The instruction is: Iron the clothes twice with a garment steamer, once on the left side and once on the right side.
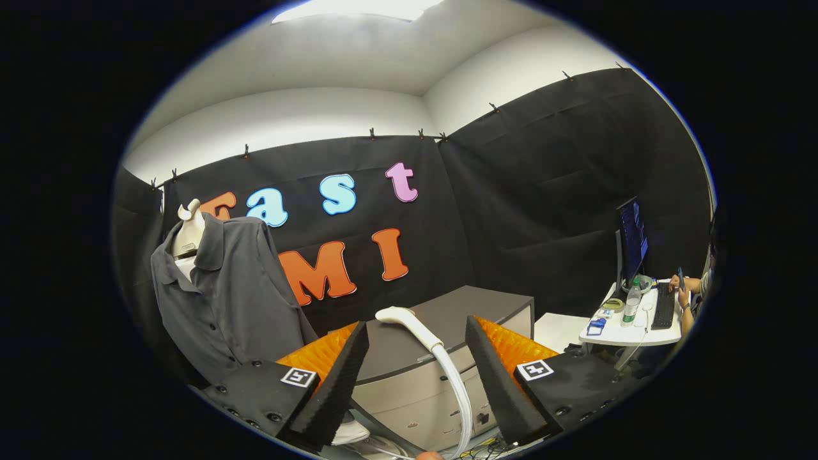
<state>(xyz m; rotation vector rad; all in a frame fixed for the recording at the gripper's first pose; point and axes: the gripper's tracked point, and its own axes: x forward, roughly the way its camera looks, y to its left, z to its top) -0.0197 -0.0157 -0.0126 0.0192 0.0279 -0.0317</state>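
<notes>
I judge the step in hand to be picking up the steamer head, which lies on top of the grey cabinet at lower centre of the frame, its white hose trailing down the cabinet's front. To do it well I would bring the gripper straight forward and slightly down, so the handle section just behind the head sits squarely between the fingers, and close there rather than on the soft hose, which would probably flex and slip.

The fingers are spread wide and hold nothing; the head and hose lie in the gap between them, beyond the tips, touching neither.

The dark grey shirt hangs on a mannequin at left of the frame, well apart from the cabinet, not yet steamed as far as I can judge.
</notes>
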